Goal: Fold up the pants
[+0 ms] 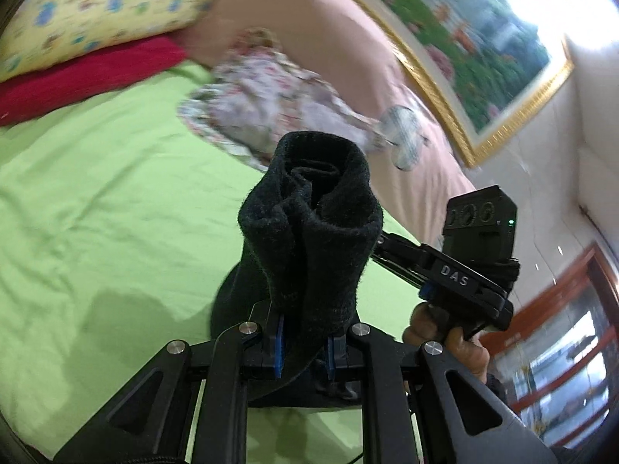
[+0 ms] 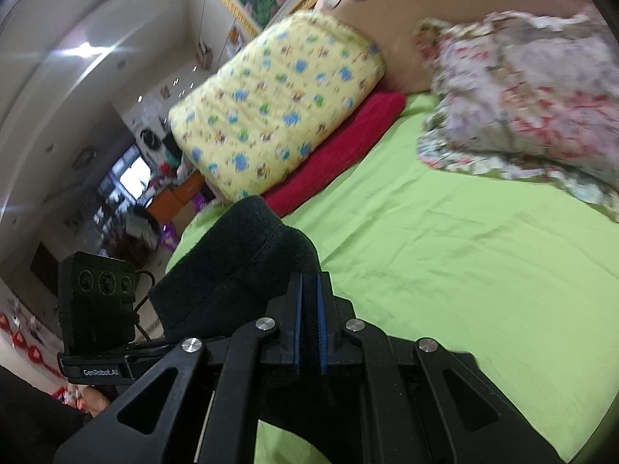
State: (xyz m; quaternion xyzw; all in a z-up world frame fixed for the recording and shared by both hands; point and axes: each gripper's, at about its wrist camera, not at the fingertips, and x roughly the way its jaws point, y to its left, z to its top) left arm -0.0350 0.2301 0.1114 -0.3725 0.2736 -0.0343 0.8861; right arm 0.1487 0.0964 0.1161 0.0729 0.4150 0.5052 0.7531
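Up above the smooth green bed sheet [image 1: 96, 193], the fuzzy black pants [image 1: 309, 232] are bunched into a soft roll. Left claw [image 1: 303, 352] pinches the thick cloth. Right claw [image 2: 309, 324] is pressed tight on a thin edge of it.

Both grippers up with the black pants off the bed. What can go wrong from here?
1. The left gripper pinches only a bunched wad of the black pants; layers may slip out unevenly.
2. The right gripper clamps just an edge of the fabric, so a tug apart might pull it free.
3. The floral pillow lies on the green sheet; laid out that way, the pants could land on it.
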